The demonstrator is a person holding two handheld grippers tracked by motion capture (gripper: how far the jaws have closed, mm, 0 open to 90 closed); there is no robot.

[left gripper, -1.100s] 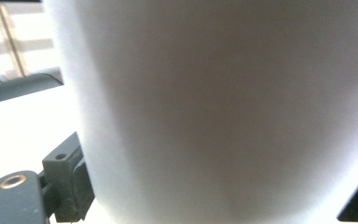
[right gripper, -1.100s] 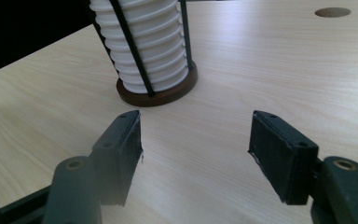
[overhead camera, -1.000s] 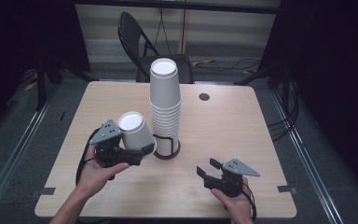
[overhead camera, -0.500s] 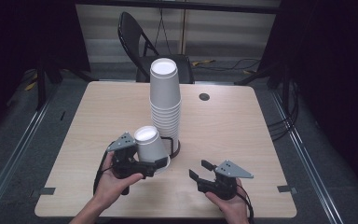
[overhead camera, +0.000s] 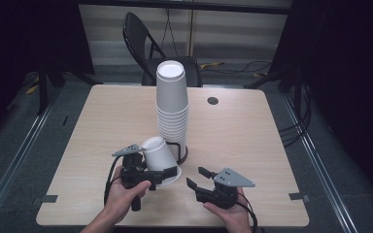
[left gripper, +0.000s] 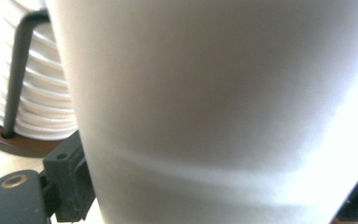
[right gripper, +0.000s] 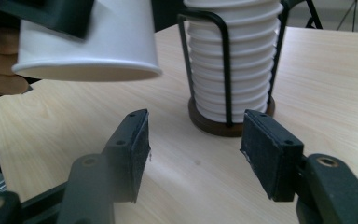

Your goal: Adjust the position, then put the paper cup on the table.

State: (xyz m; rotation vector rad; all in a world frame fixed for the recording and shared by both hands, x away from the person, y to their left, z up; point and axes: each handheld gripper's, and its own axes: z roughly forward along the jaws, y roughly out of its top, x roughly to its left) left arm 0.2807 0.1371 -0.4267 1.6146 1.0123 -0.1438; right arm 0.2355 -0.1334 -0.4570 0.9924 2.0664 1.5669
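Note:
My left gripper (overhead camera: pixel 164 174) is shut on a white paper cup (overhead camera: pixel 156 154), held mouth down and tilted just above the table (overhead camera: pixel 252 141). The cup's wall (left gripper: pixel 223 112) is very close in the left gripper view. Right behind it, a tall stack of white cups (overhead camera: pixel 172 104) stands in a black wire holder on a brown base (overhead camera: pixel 183 154). My right gripper (overhead camera: pixel 195 176) is at the front right, open. Its jaws have just been closing, with nothing between them. In the right gripper view, this gripper (right gripper: pixel 196 140) points at the holder base (right gripper: pixel 230 126), and the held cup (right gripper: pixel 88 42) hangs at the upper left.
A dark folding chair (overhead camera: pixel 150 48) stands behind the table's far edge. A small round grommet (overhead camera: pixel 212 100) sits in the tabletop at the back right. Bare wood lies to the left and right of the stack. Metal floor rails run along both sides.
My left hand has brought the cup down and to the right, to the front of the holder. The right gripper has shifted a little left, and its jaws stand narrower.

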